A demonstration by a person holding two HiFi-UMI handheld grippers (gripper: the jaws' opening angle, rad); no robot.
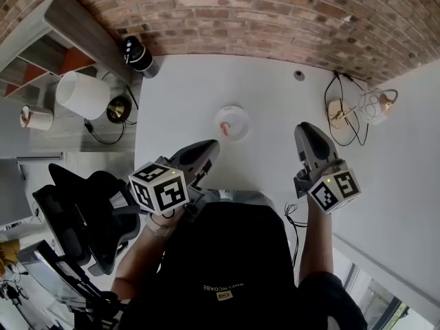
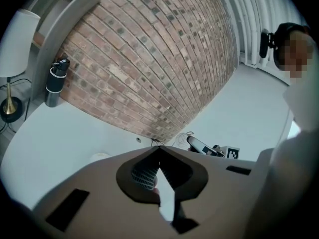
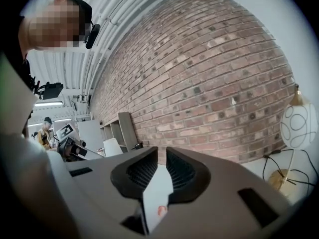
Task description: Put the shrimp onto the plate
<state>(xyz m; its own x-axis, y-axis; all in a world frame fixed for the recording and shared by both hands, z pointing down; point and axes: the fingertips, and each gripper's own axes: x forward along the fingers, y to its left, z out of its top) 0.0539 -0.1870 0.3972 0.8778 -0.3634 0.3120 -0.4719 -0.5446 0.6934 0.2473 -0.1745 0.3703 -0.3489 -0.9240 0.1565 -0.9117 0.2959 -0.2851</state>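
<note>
A small white plate (image 1: 237,117) sits mid-table in the head view, with a pink shrimp (image 1: 225,127) lying on its near-left part. Both grippers hang close to the person's body, short of the plate and apart from it. My left gripper (image 1: 210,148) points at the plate from the near left; in the left gripper view its jaws (image 2: 158,153) meet at the tips with nothing between them. My right gripper (image 1: 307,131) is off to the plate's right. Only a thin slit shows between its jaws (image 3: 160,157), and they hold nothing.
A black flask (image 1: 139,56) stands at the table's far left corner. A white-shaded lamp (image 1: 82,95) is left of the table. A gold lamp base with cables (image 1: 338,113) and a wire globe (image 1: 377,104) sit at the right. A brick wall (image 1: 261,12) runs behind, and an office chair (image 1: 82,212) is near left.
</note>
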